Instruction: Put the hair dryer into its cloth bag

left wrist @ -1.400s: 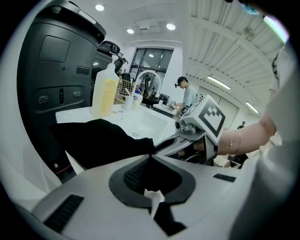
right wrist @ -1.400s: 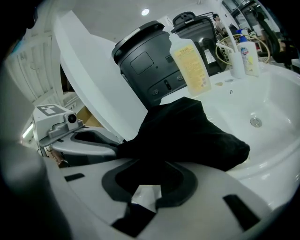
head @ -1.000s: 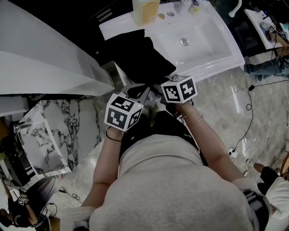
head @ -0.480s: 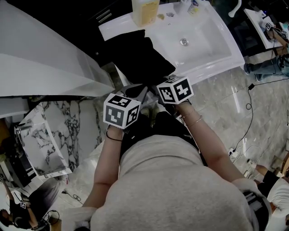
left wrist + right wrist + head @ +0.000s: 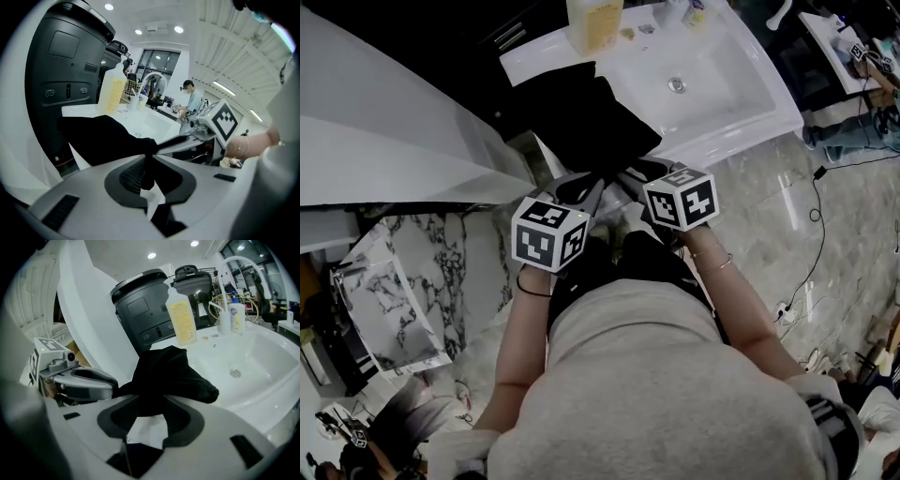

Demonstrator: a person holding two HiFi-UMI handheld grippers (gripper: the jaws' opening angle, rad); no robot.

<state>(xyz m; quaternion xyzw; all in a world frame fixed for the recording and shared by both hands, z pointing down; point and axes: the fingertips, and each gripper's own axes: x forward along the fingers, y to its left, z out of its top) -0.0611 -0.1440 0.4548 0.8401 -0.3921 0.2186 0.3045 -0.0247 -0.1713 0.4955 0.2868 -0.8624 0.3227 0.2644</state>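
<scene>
A black cloth bag (image 5: 581,117) lies bunched on the white counter beside the sink, its near end hanging over the front edge. My left gripper (image 5: 596,190) is shut on a pinch of the bag's (image 5: 103,140) near edge, seen dark between the pads of the left gripper (image 5: 144,172). My right gripper (image 5: 634,174) sits just to the right of it. In the right gripper view the right gripper's (image 5: 150,416) jaws are opening, with the bag's (image 5: 168,371) cloth loose between them. No hair dryer shows in any view.
The white sink basin (image 5: 712,94) with its drain lies right of the bag. A yellow bottle (image 5: 595,23) stands at the back, next to a black appliance (image 5: 140,310). A white slanted panel (image 5: 394,141) is at left. Cables (image 5: 816,234) trail on the marble floor.
My right gripper has shifted a little to the right and toward me, away from the left one. The left gripper and the bag have stayed put.
</scene>
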